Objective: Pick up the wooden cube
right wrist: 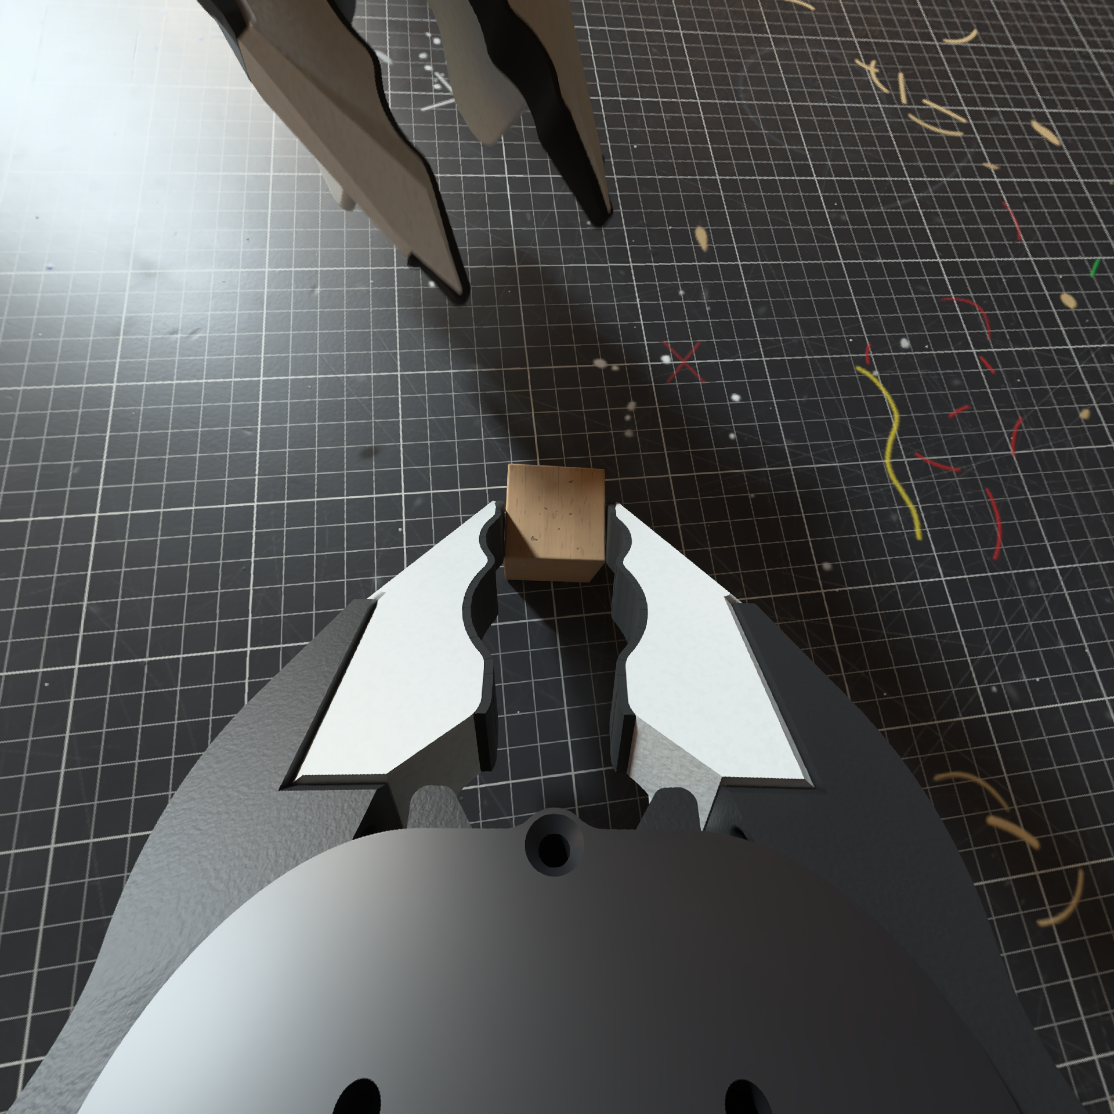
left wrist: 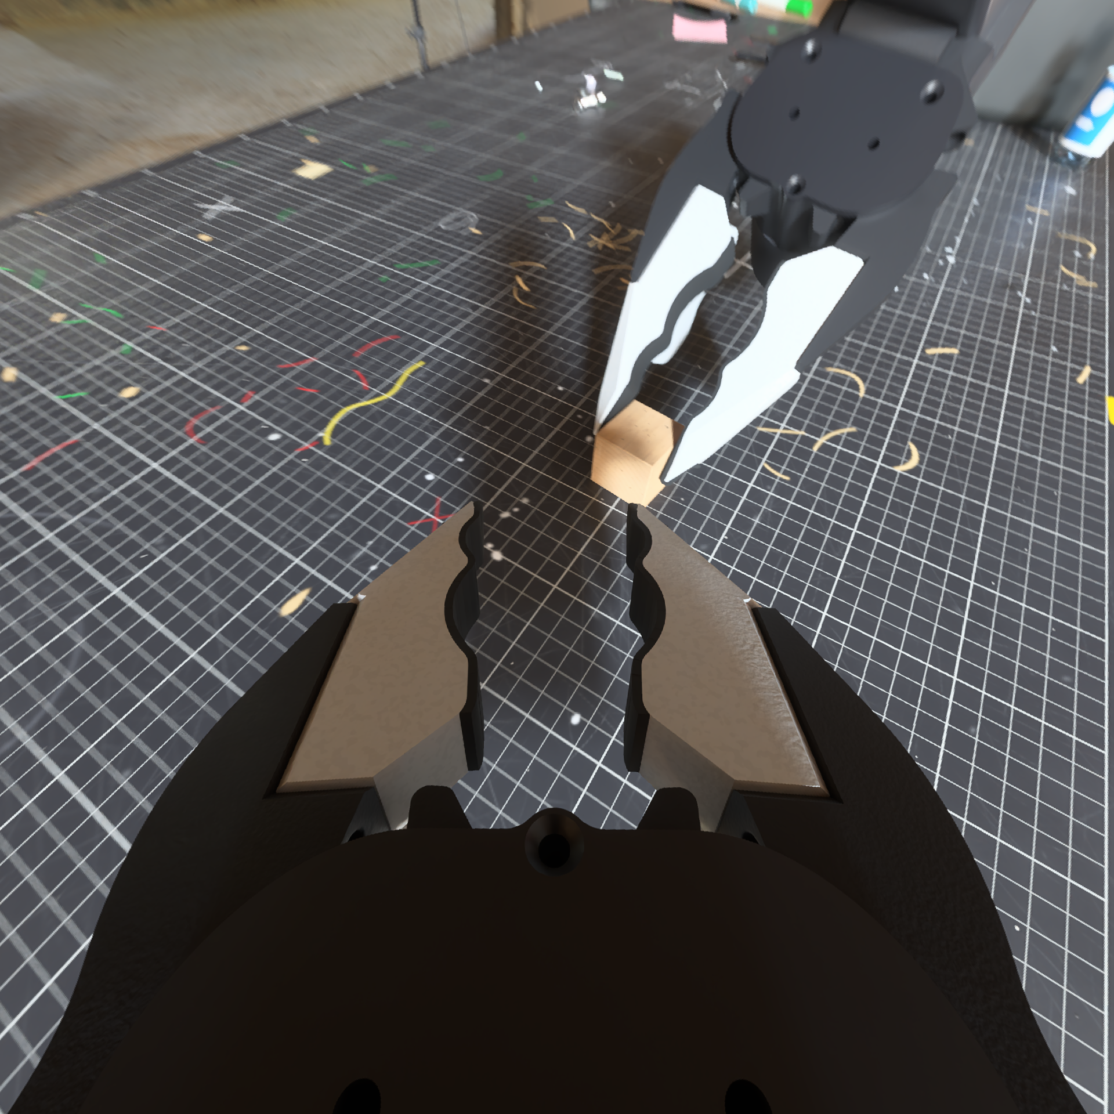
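A: Right gripper [right wrist: 557, 512] status?

B: Its white fingers [right wrist: 422, 633] bracket the wooden cube [right wrist: 556, 518], one tip on each side face. Looks clamped, or within a hair of it (I see no gap on the left side and only a sliver of shadow on the right). I'd call it gripping the cube.

A: Cube off the mat yet?

B: No sign of that. In the left wrist view the cube [left wrist: 633, 455] sits on the grid cutting mat [left wrist: 241, 542] with its lower edge meeting the surface. So approach and closing are done, the lift is left.

A: Left gripper [left wrist: 551, 512]?

B: Empty, tan fingers [left wrist: 392, 663] spread apart, hanging just short of the cube and pointing at it. Not involved.

A: Anything in the way?

B: Only flat litter: wood shavings [right wrist: 940, 117], a yellow squiggle [right wrist: 892, 446], red marks. None touches the cube.
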Robot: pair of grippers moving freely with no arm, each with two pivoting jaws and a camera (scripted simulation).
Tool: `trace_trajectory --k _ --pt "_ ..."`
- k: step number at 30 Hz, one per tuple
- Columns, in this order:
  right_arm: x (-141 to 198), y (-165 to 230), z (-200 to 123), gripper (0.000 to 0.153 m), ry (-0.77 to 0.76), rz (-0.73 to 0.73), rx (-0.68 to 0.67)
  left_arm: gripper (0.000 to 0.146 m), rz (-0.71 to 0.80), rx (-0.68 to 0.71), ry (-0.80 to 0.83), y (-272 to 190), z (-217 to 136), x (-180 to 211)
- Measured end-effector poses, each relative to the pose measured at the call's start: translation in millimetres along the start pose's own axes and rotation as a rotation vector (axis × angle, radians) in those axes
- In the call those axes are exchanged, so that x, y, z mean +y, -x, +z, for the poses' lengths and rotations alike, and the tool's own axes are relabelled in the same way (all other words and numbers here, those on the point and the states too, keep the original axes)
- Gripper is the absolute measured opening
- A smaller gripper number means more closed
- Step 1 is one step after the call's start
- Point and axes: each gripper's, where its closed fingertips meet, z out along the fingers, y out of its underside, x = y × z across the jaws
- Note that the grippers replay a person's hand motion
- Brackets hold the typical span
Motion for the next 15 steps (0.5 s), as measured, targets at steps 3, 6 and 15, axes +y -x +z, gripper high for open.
trace_trajectory --k 3,6,15 --pt "2.6 -0.9 -2.0 0.033 0.009 -0.014 0.015 0.049 0.022 0.049 0.076 -7.0 13.0 7.4" --pt "8.4 -1.9 -7.6 0.033 0.01 -0.026 0.025 0.052 0.039 0.081 0.144 -12.5 20.0 15.7" --pt "5.8 1.0 -13.7 0.033 -0.016 -0.035 0.023 0.06 0.083 0.129 0.21 -15.9 39.7 18.5"
